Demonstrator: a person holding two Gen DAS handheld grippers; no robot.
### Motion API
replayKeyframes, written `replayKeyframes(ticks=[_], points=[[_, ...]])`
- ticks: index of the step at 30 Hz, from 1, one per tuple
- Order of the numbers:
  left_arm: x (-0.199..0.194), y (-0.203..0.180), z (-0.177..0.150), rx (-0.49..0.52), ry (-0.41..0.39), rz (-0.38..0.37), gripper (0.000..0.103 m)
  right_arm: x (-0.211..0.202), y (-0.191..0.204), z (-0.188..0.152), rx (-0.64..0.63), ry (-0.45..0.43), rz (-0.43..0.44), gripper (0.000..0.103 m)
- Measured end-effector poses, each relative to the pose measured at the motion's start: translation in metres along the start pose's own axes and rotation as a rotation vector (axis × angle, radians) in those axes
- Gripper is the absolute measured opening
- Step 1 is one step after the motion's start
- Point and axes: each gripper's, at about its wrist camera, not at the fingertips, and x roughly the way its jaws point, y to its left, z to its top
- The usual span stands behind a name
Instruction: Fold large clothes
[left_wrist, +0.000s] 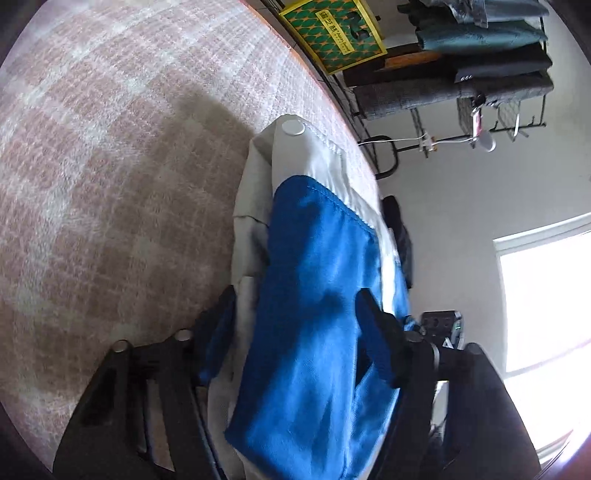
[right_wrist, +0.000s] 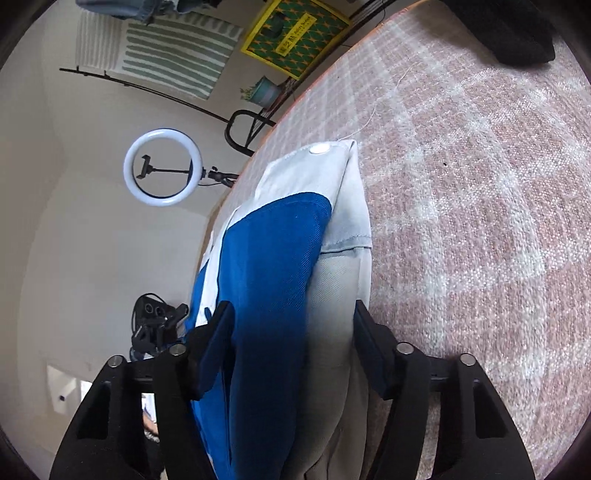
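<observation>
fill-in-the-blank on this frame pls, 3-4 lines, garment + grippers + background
1. The garment between the left gripper fingers is beige and ____.
2. Near the garment's far edge sits a round white ____.
3. The garment lies on a pink and white checked ____.
4. In the right wrist view, behind the right gripper, a ____ light holds a phone clamp.

Missing words: blue; snap button; blanket; ring

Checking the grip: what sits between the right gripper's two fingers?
In the right wrist view, the blue and beige garment fills the right gripper, lying over the plaid cloth.
</observation>
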Motion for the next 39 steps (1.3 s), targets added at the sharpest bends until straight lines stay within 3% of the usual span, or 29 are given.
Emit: replayKeyframes(ticks=[9, 16, 29, 39], points=[[0.001, -0.041, -0.017, 0.192, -0.076, 0.198, 0.025, 0.001, 0.041, -0.004, -0.134, -0.028, -0.174, 0.032], [-0.010, -0.074, -0.034, 0.301, -0.117, 0.264, 0.017, -0.007, 0.089, -0.013, -0.273, -0.061, -0.271, 0.026], [-0.023, -0.130, -0.066, 0.412, -0.089, 0.230, 0.015, -0.050, 0.130, -0.041, -0.419, -0.080, -0.338, 0.023], [0.034, -0.197, -0.077, 0.514, -0.029, 0.191, 0.015, -0.124, 0.108, -0.028, -0.406, -0.159, -0.399, 0.023]])
